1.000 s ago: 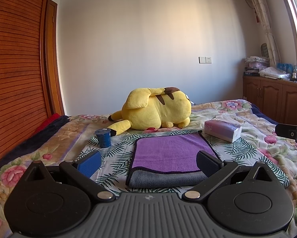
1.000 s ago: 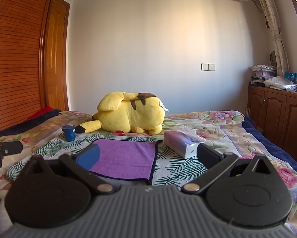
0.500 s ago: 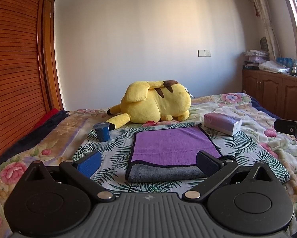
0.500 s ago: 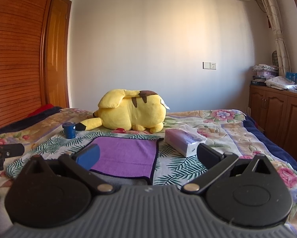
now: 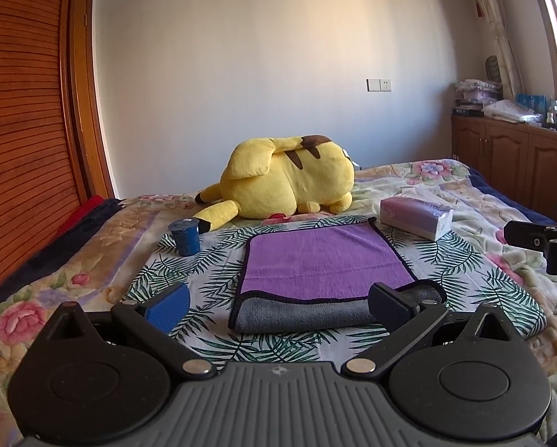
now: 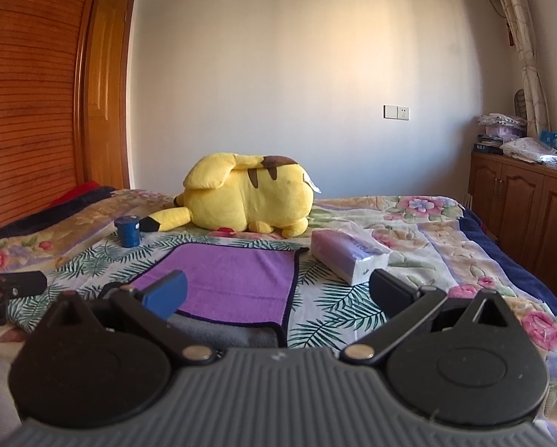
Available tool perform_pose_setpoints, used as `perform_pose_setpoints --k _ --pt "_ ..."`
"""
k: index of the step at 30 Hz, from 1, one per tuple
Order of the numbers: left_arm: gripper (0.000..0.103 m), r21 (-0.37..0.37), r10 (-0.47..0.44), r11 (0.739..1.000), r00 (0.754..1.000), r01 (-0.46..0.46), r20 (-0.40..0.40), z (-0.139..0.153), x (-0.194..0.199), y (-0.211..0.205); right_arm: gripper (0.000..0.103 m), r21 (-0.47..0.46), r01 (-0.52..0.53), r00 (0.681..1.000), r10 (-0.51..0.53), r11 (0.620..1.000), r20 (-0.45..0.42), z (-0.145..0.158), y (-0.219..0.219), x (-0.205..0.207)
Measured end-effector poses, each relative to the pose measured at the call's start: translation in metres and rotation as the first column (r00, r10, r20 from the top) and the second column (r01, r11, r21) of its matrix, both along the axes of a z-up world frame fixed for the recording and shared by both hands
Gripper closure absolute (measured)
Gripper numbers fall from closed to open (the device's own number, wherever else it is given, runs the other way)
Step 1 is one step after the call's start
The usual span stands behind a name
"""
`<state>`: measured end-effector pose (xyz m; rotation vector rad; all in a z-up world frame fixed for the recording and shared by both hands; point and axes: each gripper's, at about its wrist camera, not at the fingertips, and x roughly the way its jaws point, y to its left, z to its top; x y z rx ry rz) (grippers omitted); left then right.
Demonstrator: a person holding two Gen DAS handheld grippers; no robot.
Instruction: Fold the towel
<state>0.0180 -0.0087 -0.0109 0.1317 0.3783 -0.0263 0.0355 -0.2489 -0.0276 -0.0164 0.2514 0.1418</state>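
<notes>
A purple towel point(image 5: 325, 260) with a grey underside and dark trim lies folded flat on the leaf-print bedspread, its folded grey edge nearest me. It also shows in the right wrist view point(image 6: 233, 279). My left gripper point(image 5: 278, 307) is open and empty, held just short of the towel's near edge. My right gripper point(image 6: 274, 294) is open and empty, over the towel's near right corner. The right gripper's tip shows at the right edge of the left wrist view point(image 5: 539, 242).
A yellow plush toy point(image 5: 289, 182) lies behind the towel. A blue cup point(image 5: 184, 237) stands left of it and a tissue pack point(image 5: 416, 218) right of it. A wooden wardrobe point(image 5: 25, 130) lines the left, wooden cabinets point(image 5: 513, 164) the right.
Both grippers have pulled back a little and tilted upward from the towel, staying open. The towel has not moved.
</notes>
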Motion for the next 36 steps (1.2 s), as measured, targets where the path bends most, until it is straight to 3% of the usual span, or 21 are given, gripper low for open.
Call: perform_pose_setpoints --k 36 --pt "0.000 0.002 -0.025 1.000 0.995 0.026 -0.096 -0.009 0.070 0.013 0.000 -0.019 -0.061 0.993 0.059 0.998 -0.101 -0.019 0.013 0.052"
